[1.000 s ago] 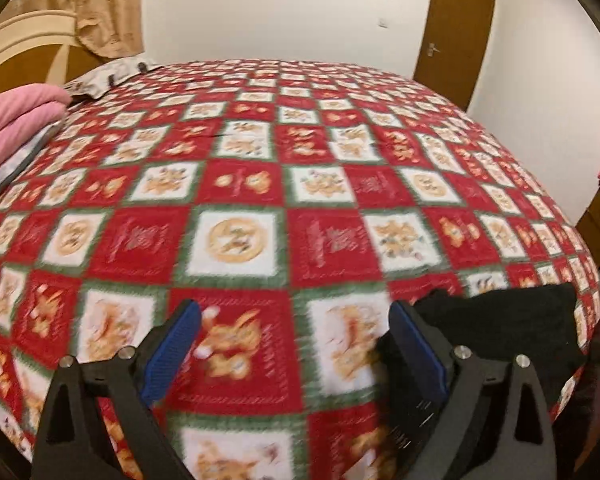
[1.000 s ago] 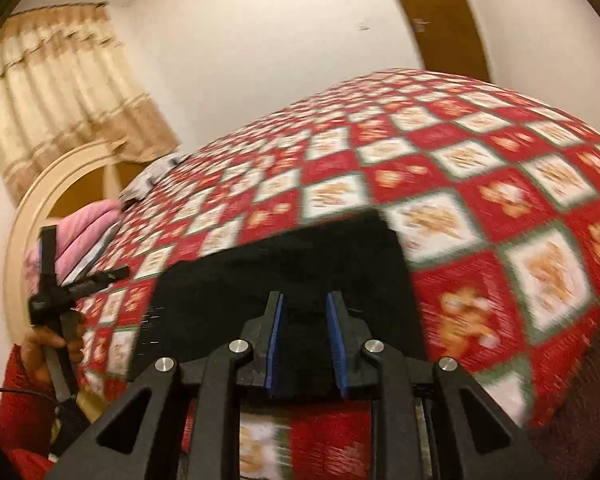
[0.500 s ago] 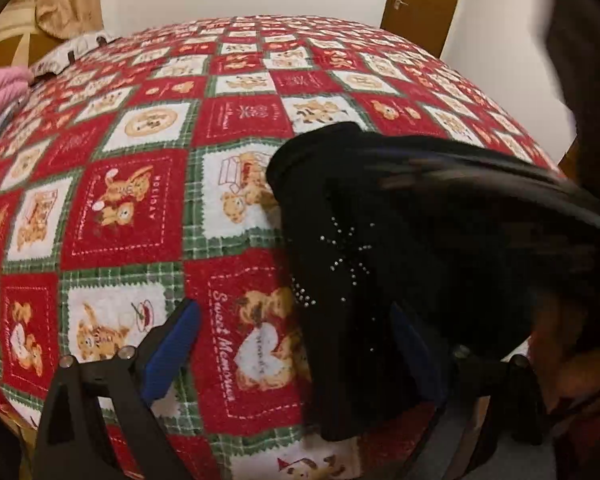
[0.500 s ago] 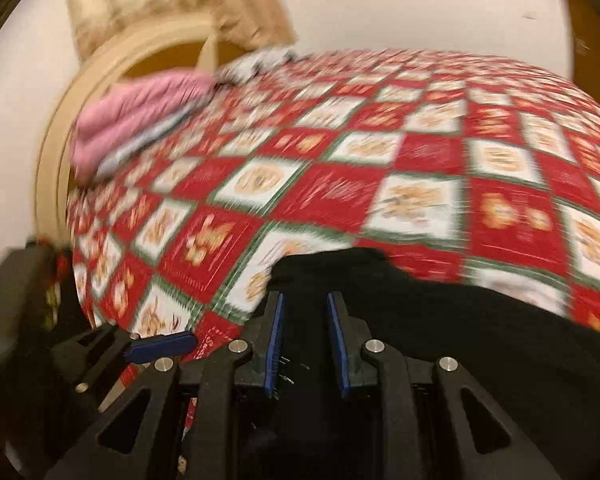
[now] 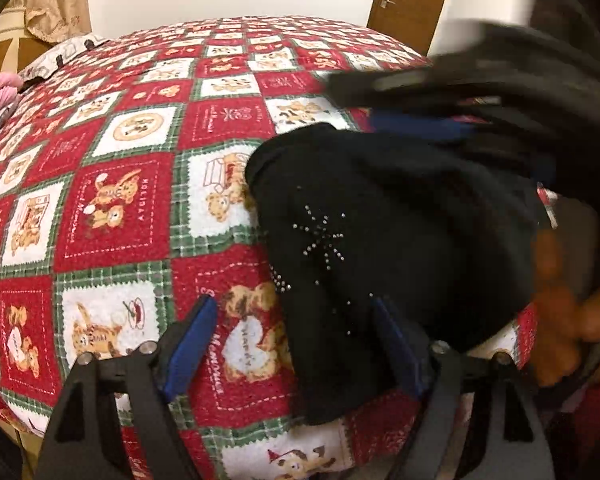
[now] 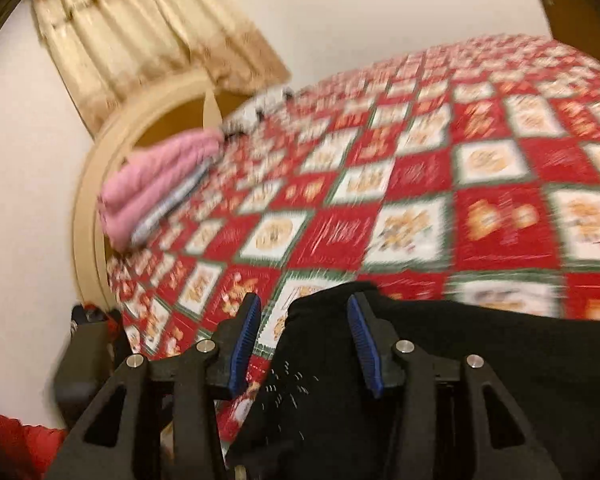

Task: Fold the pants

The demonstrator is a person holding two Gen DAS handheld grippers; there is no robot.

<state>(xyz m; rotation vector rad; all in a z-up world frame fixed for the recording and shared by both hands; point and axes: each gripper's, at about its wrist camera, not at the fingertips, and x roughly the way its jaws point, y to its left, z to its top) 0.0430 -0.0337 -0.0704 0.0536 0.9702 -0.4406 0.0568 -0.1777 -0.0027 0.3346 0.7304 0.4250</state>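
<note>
From my left wrist view, my left gripper [image 5: 296,348] hangs over the near edge of the bed with the red, white and green patchwork bedspread [image 5: 120,208]. Its jaws stand wide apart and have just been closing a little; the near lower corner of the folded black pants with small studs [image 5: 380,240] lies between them, but the blue pads press on nothing. The pants sit as a dark bundle at the bed's near right corner. Above them a blurred black tool with blue pads, my right gripper [image 5: 428,128], crosses the frame, and a blurred hand [image 5: 560,312] shows at the right edge.

From my right wrist view, my right gripper [image 6: 304,344] has just been opening; its jaws stand apart, with the pants' [image 6: 460,380] edge between them and not clamped. A folded pink blanket [image 6: 152,192] lies far off by the curved wooden headboard [image 6: 88,200], under beige curtains [image 6: 140,36].
</note>
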